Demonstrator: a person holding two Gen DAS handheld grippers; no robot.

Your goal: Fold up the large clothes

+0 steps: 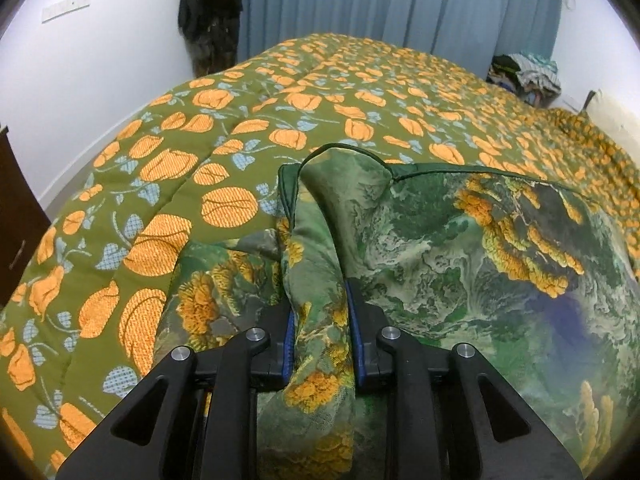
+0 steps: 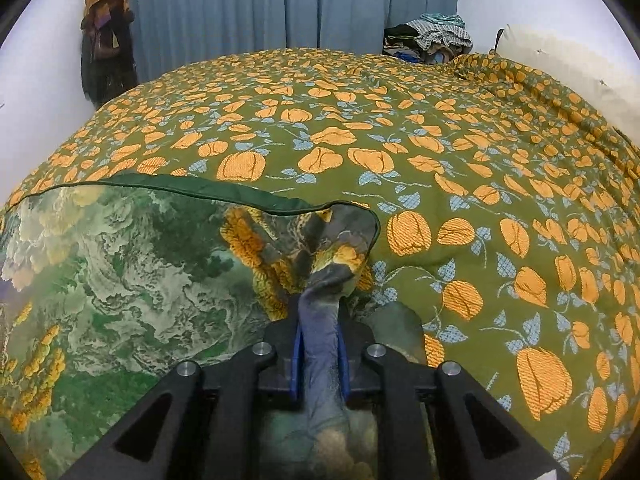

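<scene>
A large green printed cloth [image 1: 460, 248] with yellow-orange flower patches and a dark green hem lies on the bed. My left gripper [image 1: 322, 304] is shut on a bunched corner of it at its left edge. In the right wrist view the same cloth [image 2: 120, 272] spreads to the left. My right gripper [image 2: 320, 340] is shut on its bunched right corner, which stands up between the blue pads. The hem runs taut between the two held corners.
The bed is covered by an olive quilt [image 2: 440, 160] with orange flowers. Blue curtains [image 2: 280, 0] hang behind it. A pile of clothes [image 2: 432, 38] sits at the far right corner. Dark coats [image 2: 106, 40] hang at the far left. A dark cabinet [image 1: 12, 216] stands left.
</scene>
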